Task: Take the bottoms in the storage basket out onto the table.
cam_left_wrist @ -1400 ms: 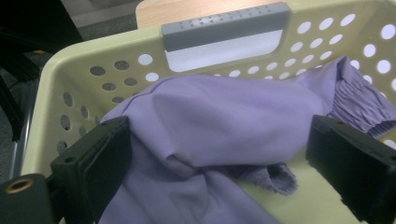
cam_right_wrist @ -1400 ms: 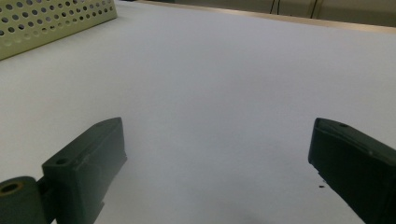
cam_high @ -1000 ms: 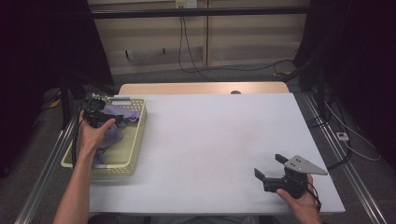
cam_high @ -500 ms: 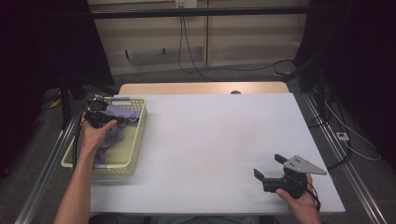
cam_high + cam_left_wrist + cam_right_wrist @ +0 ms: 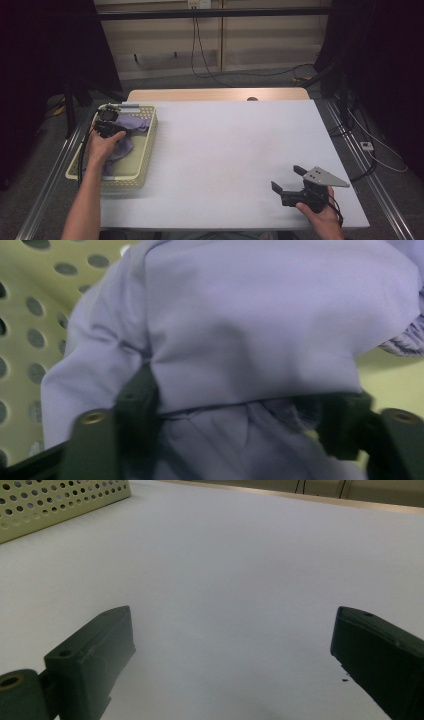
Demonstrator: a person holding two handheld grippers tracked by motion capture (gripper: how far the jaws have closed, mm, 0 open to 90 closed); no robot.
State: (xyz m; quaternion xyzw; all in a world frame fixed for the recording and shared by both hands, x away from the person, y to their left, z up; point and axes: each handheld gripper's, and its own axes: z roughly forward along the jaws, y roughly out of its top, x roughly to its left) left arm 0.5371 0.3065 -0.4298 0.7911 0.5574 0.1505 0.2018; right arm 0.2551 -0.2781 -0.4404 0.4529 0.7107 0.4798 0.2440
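left gripper (image 5: 107,126) jaws spread around purple cloth (image 5: 250,330) in basket (image 5: 145,165) at table's left edge; shallow bite may slip. right gripper (image 5: 292,187) spread, empty.

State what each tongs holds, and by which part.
The left tongs straddle a fold of the purple cloth in the basket; a closed grip cannot be told. The right tongs are open and hold nothing.

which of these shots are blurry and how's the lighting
Left gripper view: too close, the purple cloth and the jaws are soft and smeared. Right gripper view: near jaws slightly soft, table evenly lit, no glare. High view: sharp, bright on the table, room edges fall into dark shadow.
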